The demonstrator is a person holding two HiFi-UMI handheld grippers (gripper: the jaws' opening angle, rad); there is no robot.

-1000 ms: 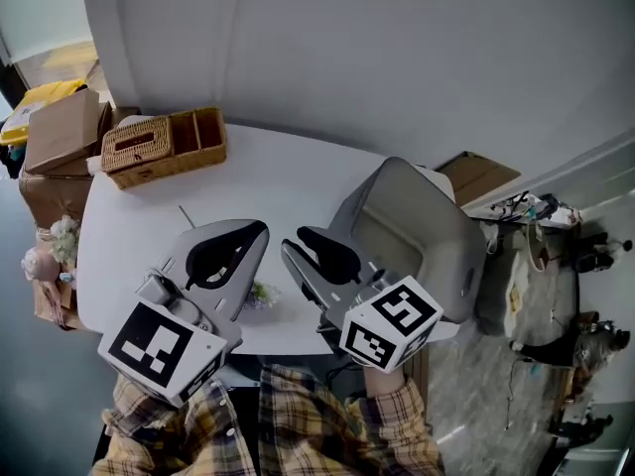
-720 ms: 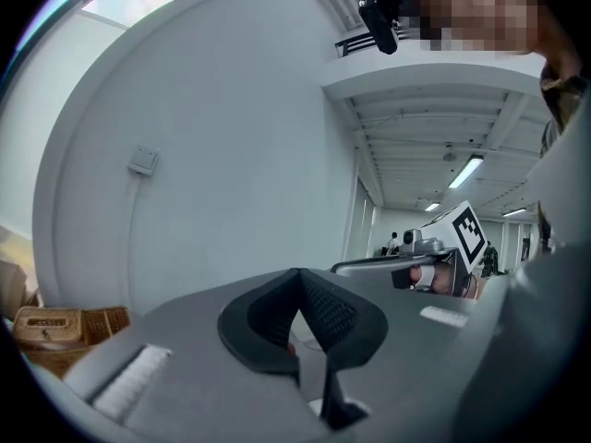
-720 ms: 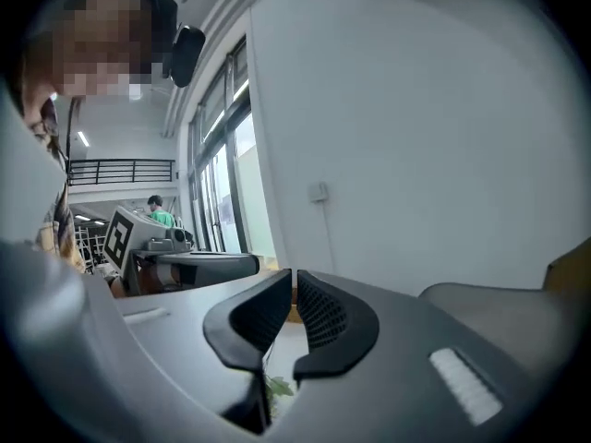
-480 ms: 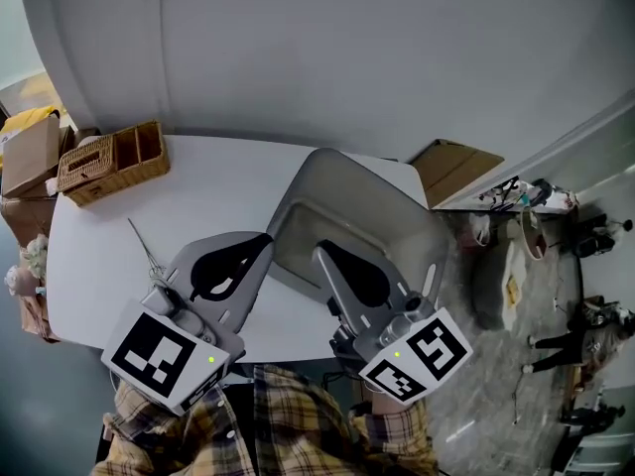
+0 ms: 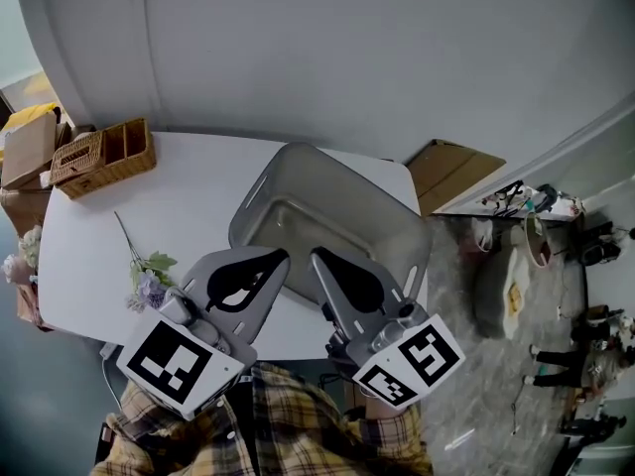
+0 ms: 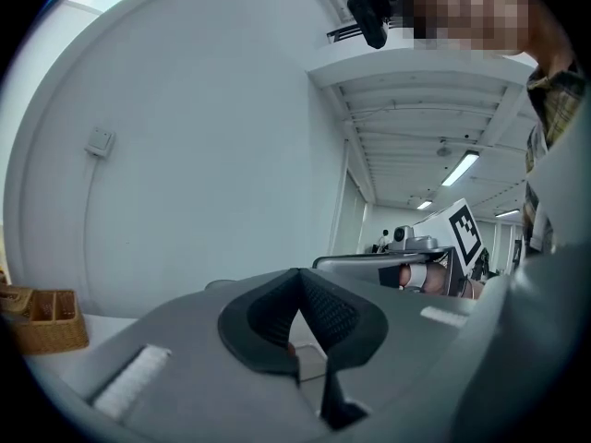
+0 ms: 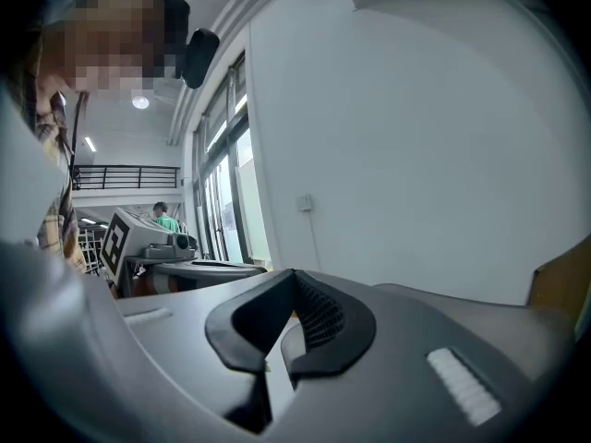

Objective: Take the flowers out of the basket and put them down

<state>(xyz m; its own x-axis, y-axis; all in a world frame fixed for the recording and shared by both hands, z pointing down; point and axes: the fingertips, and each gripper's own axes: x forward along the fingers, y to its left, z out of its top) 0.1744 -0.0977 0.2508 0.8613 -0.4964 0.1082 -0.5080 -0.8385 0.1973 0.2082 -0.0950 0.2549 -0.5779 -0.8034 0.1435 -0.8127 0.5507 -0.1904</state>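
A flower sprig [image 5: 148, 280] with pale purple blossoms, green leaves and a thin stem lies flat on the white table [image 5: 198, 206], just left of my left gripper [image 5: 248, 271]. Nothing holds it. The left gripper [image 6: 297, 275] is shut and empty, raised over the table's front edge. Beside it my right gripper [image 5: 337, 278] is also shut with nothing in its jaws [image 7: 294, 275]. A grey plastic tub [image 5: 260, 191] stands tilted behind both grippers. A wicker basket [image 5: 102, 157] with compartments sits at the table's far left corner, also visible in the left gripper view [image 6: 37, 319].
Cardboard boxes [image 5: 28, 152] and a bunch of flowers [image 5: 18, 258] stand on the floor left of the table. Another cardboard box [image 5: 451, 167] and scattered clutter [image 5: 526, 236] lie on the floor to the right. A curved white wall runs behind.
The flower sprig now lies in full view on the table left of the left gripper. Both grippers sit closer together near the person's body. The tub looks more upended.
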